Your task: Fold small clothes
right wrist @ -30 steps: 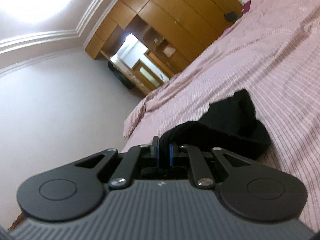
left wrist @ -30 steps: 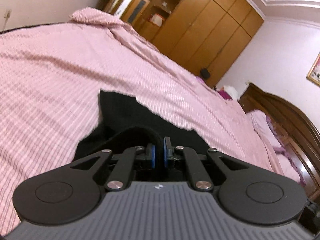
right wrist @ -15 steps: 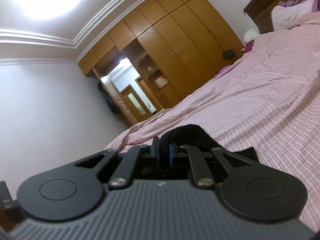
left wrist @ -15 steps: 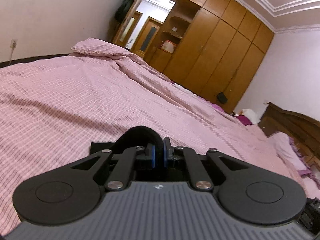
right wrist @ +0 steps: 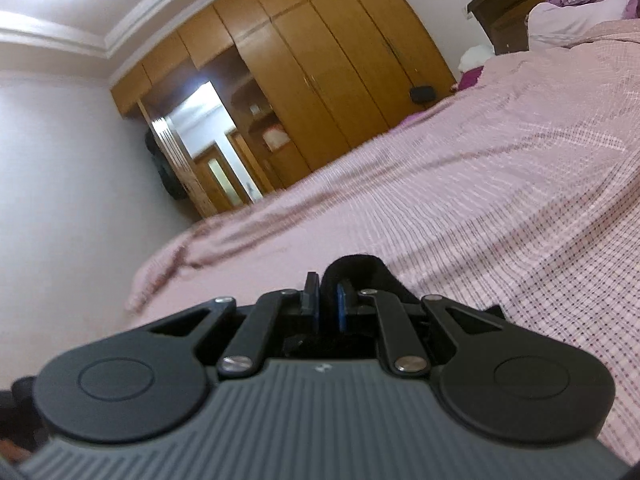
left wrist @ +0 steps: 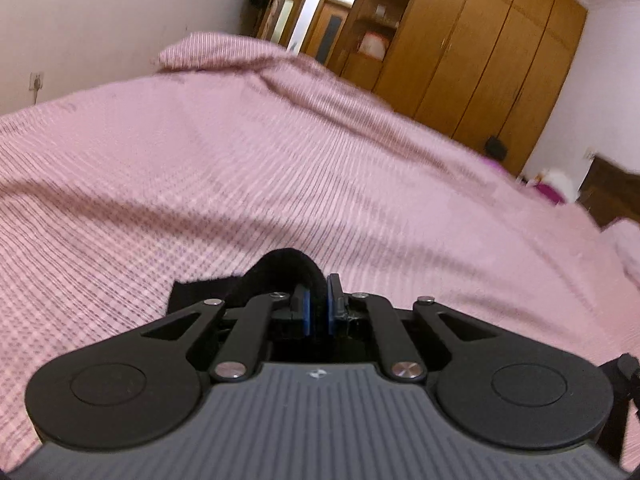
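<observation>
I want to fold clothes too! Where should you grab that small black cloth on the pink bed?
Grab the small black fabric garment by its thick edge, coming in low from the near side. That edge bulges up between each gripper's blue pads, so both the left gripper and the right gripper pinch it there.

Ahead of you a pink checked bedspread (left wrist: 280, 152) fills mid-frame; a wooden wardrobe (left wrist: 480, 60) stands upper right, an open doorway (right wrist: 204, 144) at centre left, a dark headboard (right wrist: 520, 4) top right, under pale walls
</observation>
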The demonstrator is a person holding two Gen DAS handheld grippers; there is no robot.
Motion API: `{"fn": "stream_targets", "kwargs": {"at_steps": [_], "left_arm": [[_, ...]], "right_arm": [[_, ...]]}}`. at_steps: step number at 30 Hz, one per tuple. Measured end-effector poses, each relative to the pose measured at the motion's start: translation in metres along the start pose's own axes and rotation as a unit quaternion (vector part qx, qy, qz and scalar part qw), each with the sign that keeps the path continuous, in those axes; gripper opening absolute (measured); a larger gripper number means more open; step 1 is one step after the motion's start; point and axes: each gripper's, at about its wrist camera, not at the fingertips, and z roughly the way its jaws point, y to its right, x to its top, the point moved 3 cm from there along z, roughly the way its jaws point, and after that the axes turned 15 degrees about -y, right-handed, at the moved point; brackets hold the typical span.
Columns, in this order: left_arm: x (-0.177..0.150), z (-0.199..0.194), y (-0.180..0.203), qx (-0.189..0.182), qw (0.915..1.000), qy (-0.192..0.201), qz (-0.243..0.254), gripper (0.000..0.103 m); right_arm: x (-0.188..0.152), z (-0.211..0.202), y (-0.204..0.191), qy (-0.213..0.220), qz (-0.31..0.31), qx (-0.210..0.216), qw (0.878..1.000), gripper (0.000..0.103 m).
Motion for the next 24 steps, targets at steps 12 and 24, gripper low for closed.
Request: {"fn": "stream_targets", "kwargs": {"at_steps": [12, 24], "left_arm": [[0.000, 0.047, -0.027, -0.012, 0.9963, -0.083, -0.019, 0.026], [0.002, -0.038, -0.007, -0.006, 0.9983, -0.030, 0.050, 0.067]], "right_arm": [[-0.019, 0.051, 0.040, -0.086, 0.065, -0.041, 0.993, 0.017], [-0.012, -0.009, 0.028, -0.070, 0.000, -0.036, 0.997, 0.053]]}}
